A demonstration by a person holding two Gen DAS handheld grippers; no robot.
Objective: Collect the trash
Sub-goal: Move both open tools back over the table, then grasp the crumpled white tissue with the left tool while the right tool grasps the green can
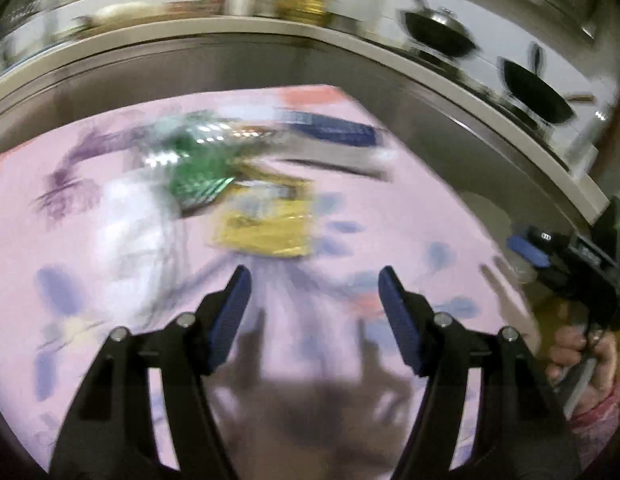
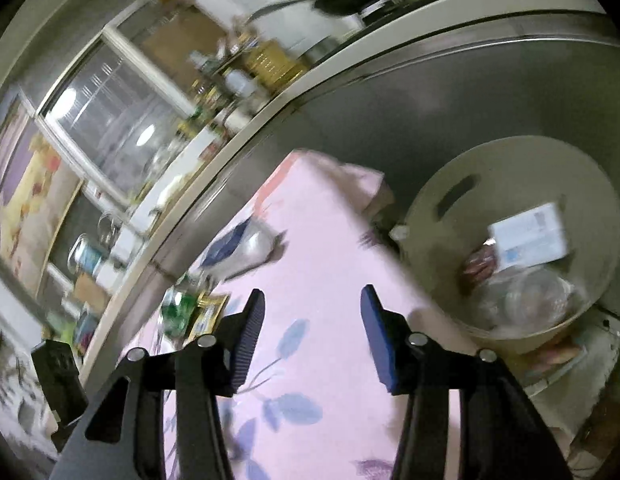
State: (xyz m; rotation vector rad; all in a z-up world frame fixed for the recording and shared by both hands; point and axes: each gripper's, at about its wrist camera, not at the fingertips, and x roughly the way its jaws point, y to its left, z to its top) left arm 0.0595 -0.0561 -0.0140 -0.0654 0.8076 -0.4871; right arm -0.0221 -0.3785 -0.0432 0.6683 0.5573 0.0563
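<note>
Trash lies on a pink flowered tablecloth [image 1: 122, 216]: a yellow packet [image 1: 266, 224], a green and clear plastic wrapper [image 1: 194, 164] and a blue and white wrapper [image 1: 334, 136], all blurred. My left gripper [image 1: 314, 280] is open and empty, just short of the yellow packet. My right gripper [image 2: 312, 304] is open and empty above the cloth [image 2: 318, 240]. A round beige bin [image 2: 506, 184] stands beside the table at the right, holding a white box [image 2: 530, 236] and clear plastic [image 2: 530, 300]. The right gripper also shows in the left wrist view [image 1: 526, 248].
A grey cabinet front [image 1: 450, 136] and a pale counter edge [image 1: 238, 32] run behind the table. Black woks [image 1: 538, 92] stand on the stove at the right. Bottles and jars [image 2: 266, 60] crowd the counter. A silver and blue wrapper [image 2: 246, 248] lies far on the cloth.
</note>
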